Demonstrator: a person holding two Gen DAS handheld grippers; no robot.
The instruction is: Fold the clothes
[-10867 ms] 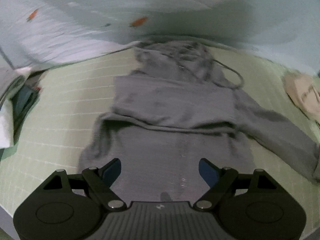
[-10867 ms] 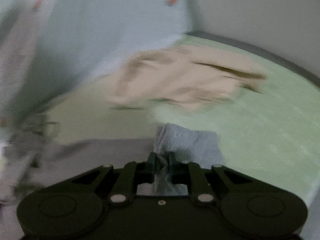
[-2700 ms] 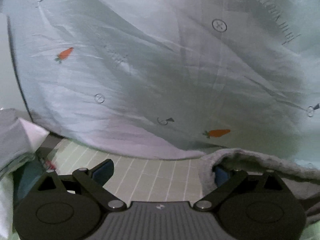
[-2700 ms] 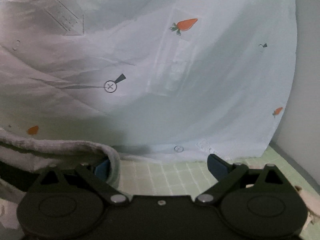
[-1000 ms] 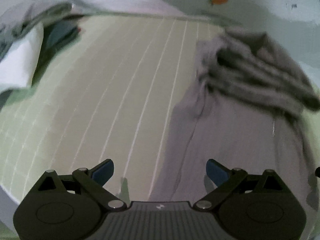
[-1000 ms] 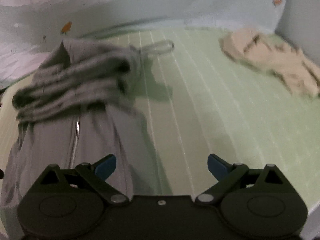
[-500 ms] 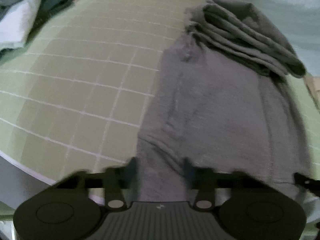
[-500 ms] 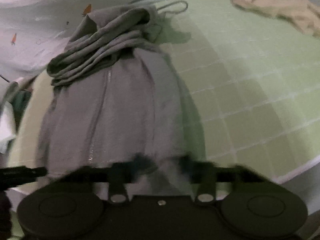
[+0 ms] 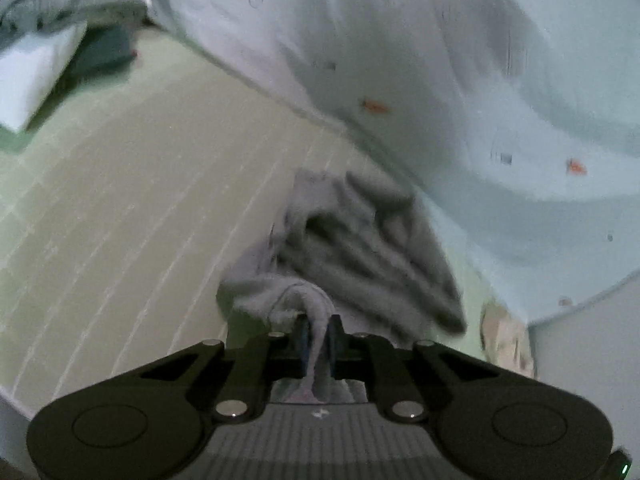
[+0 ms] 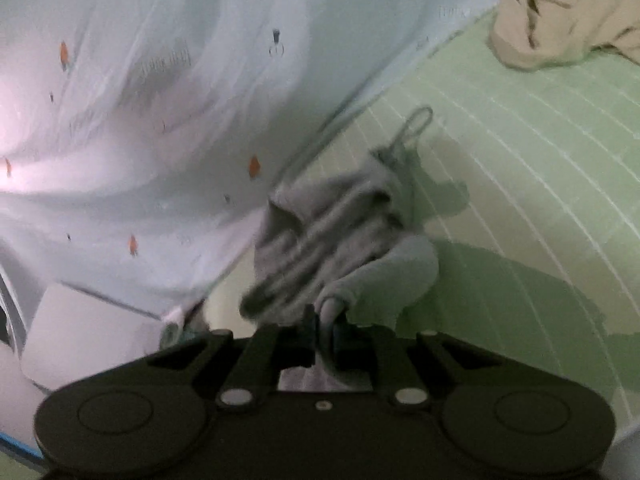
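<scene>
A grey hooded sweatshirt (image 9: 360, 240) lies on the green gridded bed sheet (image 9: 140, 200), its hood end bunched in folds toward the far side. My left gripper (image 9: 317, 332) is shut on a pinch of its near hem, lifted off the sheet. In the right wrist view the sweatshirt (image 10: 332, 232) shows with its drawstring loop (image 10: 416, 124) trailing on the sheet. My right gripper (image 10: 324, 330) is shut on the hem's other side, also raised. Both views are motion-blurred.
A pale blue quilt with carrot print (image 9: 440, 60) is heaped along the far side; it also shows in the right wrist view (image 10: 140, 100). A beige garment (image 10: 560, 16) lies crumpled at far right. White and dark folded items (image 9: 48, 64) sit at far left.
Both grippers, open a second ago, have closed on the sweatshirt's near hem and lifted it up and forward toward the hood.
</scene>
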